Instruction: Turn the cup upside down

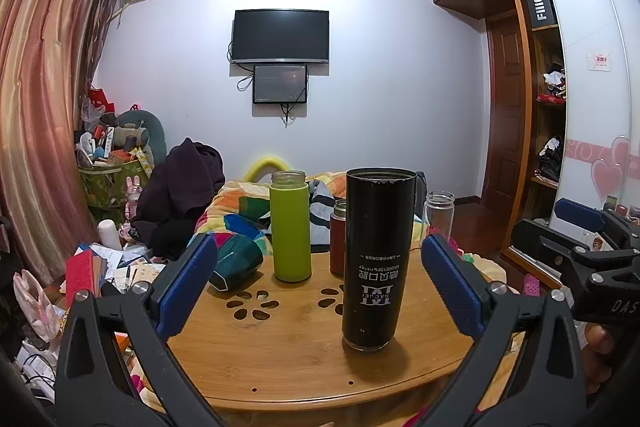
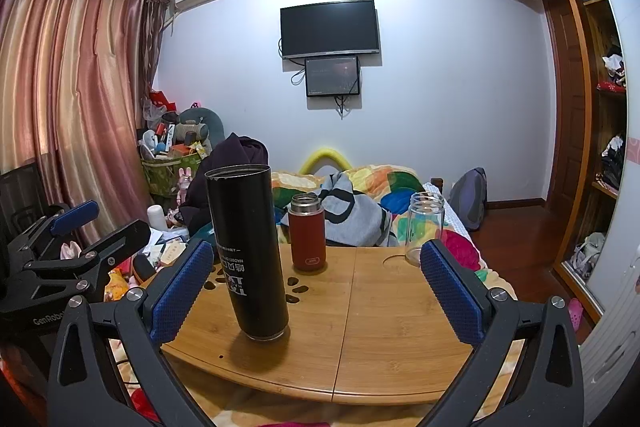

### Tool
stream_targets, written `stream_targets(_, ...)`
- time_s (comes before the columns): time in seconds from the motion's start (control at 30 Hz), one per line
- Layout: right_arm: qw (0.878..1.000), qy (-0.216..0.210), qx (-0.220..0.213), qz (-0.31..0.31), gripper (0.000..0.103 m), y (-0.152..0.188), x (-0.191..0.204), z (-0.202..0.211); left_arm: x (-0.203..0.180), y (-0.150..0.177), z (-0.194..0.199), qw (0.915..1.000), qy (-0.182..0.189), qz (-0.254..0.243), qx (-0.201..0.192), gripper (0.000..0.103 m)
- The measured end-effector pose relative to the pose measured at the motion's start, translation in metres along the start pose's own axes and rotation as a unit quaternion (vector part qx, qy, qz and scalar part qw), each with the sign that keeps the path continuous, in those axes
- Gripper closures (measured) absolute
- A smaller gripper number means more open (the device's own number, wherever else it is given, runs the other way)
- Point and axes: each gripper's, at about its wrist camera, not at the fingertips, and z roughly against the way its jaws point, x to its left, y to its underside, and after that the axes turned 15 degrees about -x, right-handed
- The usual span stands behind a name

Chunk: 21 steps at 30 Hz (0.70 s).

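A tall black cup (image 1: pixel 377 259) stands on the bamboo table (image 1: pixel 288 351) with its white print upside down; it also shows in the right wrist view (image 2: pixel 250 253). My left gripper (image 1: pixel 320 283) is open, its blue pads on either side of the cup but apart from it. My right gripper (image 2: pixel 316 287) is open and empty, with the cup just inside its left finger (image 2: pixel 180 293). The right gripper shows at the right edge of the left wrist view (image 1: pixel 580 247), and the left gripper at the left of the right wrist view (image 2: pixel 72 239).
On the table stand a green bottle (image 1: pixel 290 227), a red flask (image 2: pixel 307 233) and a clear glass jar (image 2: pixel 426 229). A dark green cup (image 1: pixel 236 263) lies on its side at the table's left. A bed with a colourful blanket (image 2: pixel 360 187) lies behind; clutter at left.
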Motion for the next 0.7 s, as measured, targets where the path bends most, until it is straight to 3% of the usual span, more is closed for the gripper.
stream_targets(0.7, 1.0, -0.005, -0.002, -0.005, 0.0, -0.0032, 0.0007, 0.0026, -0.002, -0.0014, 0.0006, 1.0, 0.001, -0.001, 0.001, 0.0)
